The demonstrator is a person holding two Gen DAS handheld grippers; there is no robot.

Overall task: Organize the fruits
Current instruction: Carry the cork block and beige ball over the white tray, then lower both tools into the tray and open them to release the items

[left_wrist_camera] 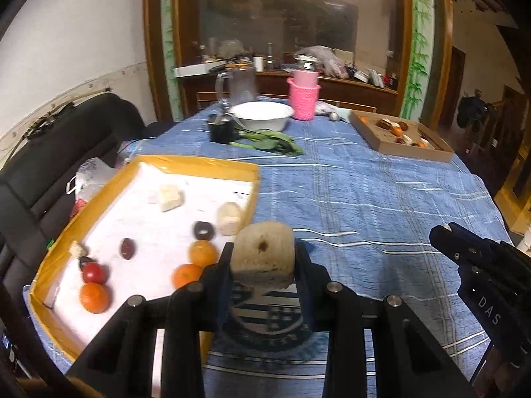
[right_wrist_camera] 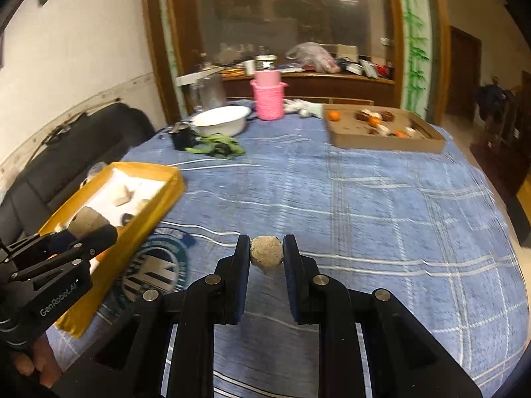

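- The left gripper [left_wrist_camera: 264, 258] pinches a tan chunk [left_wrist_camera: 264, 253], held above the blue cloth [left_wrist_camera: 365, 199] just right of the yellow tray [left_wrist_camera: 199, 162].
- The right gripper [right_wrist_camera: 266, 253] pinches a small speckled ball [right_wrist_camera: 266, 253] over the cloth.
- Oranges [left_wrist_camera: 94, 297], a red fruit [left_wrist_camera: 94, 272] and pale pieces lie in the yellow tray, near left.
- A cardboard tray [right_wrist_camera: 381, 141] with more fruit sits far right.

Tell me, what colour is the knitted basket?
Pink; the knitted basket shows best in the right wrist view.

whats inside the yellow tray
On the yellow tray's white liner: three oranges, a red fruit, dark pieces, pale chunks. The left gripper covers its near corner.
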